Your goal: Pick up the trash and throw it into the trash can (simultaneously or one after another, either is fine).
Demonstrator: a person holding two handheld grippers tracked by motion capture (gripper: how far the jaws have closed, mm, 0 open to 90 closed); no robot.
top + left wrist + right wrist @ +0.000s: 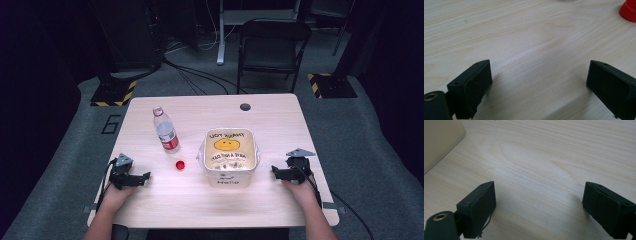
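table (150,202) light wood | bottle (165,131) lay uncapped left of centre; long axis ran front-to-back, mouth pointing to far edge | red cap (180,164) sat just near its base | container (229,157) stood right of centre | left gripper (537,82) jaws spread wide, holding nothing | right gripper (539,205) likewise wide apart, empty; near container

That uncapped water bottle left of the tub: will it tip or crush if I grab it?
The bottle is tall, narrow and clear, so a high push would likely tip it. Its thin plastic probably dents. With the red cap off, a hard squeeze may spill any water inside.
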